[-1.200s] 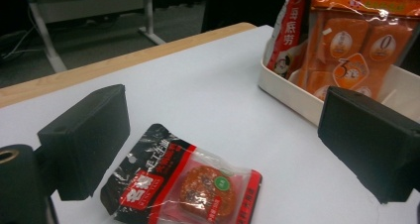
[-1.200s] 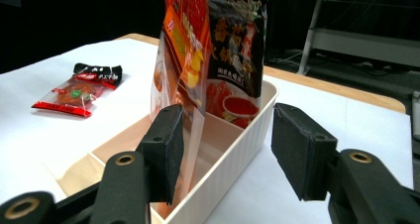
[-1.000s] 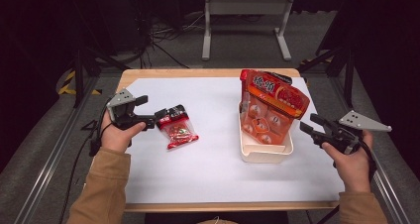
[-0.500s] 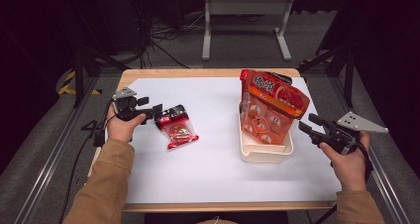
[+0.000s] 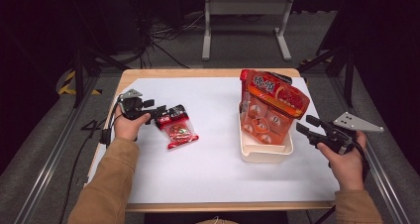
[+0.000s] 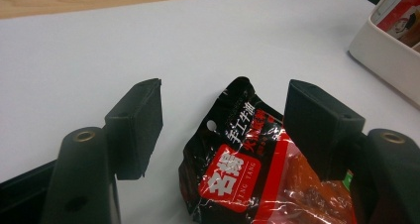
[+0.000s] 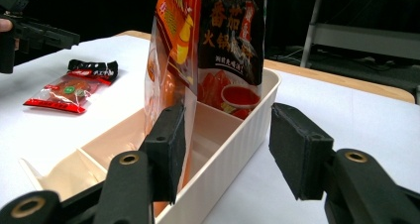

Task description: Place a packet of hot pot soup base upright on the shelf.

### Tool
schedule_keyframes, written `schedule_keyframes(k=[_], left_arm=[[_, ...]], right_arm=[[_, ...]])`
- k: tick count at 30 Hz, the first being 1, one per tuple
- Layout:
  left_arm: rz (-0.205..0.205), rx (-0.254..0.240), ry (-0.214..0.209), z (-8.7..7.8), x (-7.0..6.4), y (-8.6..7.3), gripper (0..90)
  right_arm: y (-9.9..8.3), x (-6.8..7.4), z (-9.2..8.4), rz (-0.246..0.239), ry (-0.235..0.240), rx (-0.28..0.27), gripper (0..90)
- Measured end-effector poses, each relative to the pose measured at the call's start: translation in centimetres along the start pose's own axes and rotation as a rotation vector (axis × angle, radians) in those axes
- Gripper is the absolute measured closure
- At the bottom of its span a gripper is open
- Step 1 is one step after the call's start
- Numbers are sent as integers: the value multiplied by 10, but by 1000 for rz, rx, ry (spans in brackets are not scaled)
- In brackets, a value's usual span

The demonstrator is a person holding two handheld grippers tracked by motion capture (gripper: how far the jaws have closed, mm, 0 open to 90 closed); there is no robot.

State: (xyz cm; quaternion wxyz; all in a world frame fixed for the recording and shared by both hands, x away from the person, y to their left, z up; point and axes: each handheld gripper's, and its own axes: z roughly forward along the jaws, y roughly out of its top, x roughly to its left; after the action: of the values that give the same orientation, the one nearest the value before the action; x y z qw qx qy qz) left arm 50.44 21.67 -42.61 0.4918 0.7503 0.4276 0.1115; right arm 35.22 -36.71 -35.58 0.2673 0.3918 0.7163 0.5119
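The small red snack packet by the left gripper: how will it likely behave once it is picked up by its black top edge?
The small red snack packet is probably floppy: its film is crinkled, so it may droop from its black top edge. The glossy wrap could be slippery. It lies flat and looks light, unlikely to roll. The left gripper has been closing, its jaws not yet pressing it.
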Motion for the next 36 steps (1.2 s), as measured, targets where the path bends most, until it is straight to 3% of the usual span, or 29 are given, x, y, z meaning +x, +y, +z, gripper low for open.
schedule_keyframes(k=[12, 17, 21, 25, 26, 28, 30, 32, 36], left_arm=[[-64, 113, -16, 19, 10, -12, 333], [-67, 167, 0, 21, 13, -15, 336], [-78, 176, -15, 22, 14, -17, 360], [-73, 184, -43, 22, 13, -18, 439], [-51, 186, -34, 22, 12, -18, 468], [-54, 195, -47, 22, 10, -18, 530], [-40, 191, -28, 22, 9, -19, 580], [-48, 174, -20, 21, 10, -20, 710], [-46, 172, -25, 19, 11, -21, 828]], right_arm=[[-2, -1, 2, 6, 12, 11, 477], [-3, 0, 3, 7, 17, 16, 473], [-3, 0, 4, 6, 21, 20, 468], [-4, -1, 5, 7, 20, 28, 466], [-4, 0, 5, 8, 21, 30, 465], [-4, 0, 5, 6, 21, 31, 465], [-4, -1, 6, 4, 21, 30, 465], [-4, 0, 6, 8, 21, 33, 465], [-5, 0, 6, 9, 21, 35, 465]])
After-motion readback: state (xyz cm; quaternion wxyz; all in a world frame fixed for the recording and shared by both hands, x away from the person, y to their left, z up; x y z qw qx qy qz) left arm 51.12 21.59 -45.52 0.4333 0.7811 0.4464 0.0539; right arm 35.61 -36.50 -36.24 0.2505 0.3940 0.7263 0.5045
